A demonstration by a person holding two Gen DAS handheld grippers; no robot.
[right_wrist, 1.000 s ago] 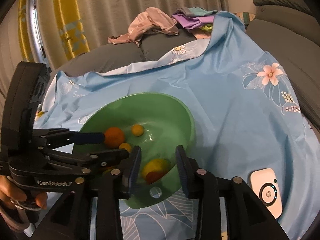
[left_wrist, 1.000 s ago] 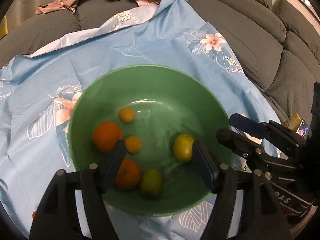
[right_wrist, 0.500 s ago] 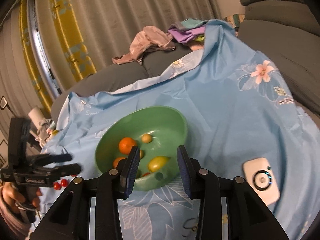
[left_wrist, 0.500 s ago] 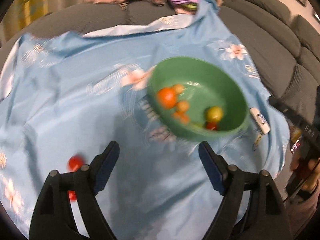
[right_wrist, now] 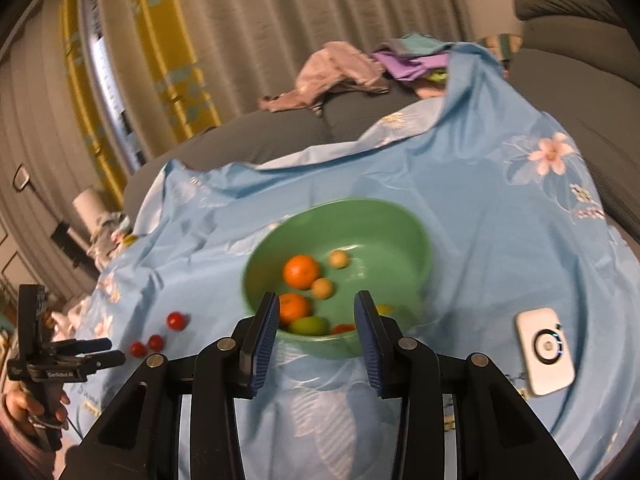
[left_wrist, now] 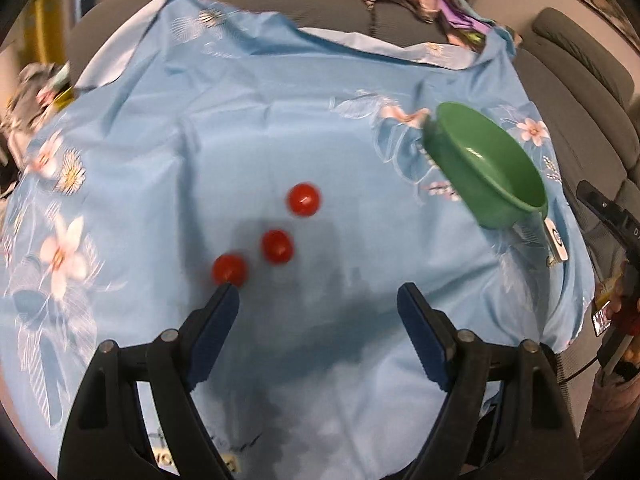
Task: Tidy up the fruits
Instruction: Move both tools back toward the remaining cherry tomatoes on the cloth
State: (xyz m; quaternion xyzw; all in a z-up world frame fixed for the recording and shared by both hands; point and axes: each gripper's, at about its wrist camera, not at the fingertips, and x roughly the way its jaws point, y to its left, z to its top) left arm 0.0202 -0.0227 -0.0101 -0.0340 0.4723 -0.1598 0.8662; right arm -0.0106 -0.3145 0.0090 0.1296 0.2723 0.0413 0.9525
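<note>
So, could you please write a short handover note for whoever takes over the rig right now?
Left claw: open, empty, above the cloth just short of three loose cherry tomatoes.
Right claw: open, empty, at the near rim of the green bowl.
Done: two oranges, small yellow fruits, a green fruit and something red are in the bowl.
Left: move the three tomatoes into the bowl. A white device lies right of it.
</note>
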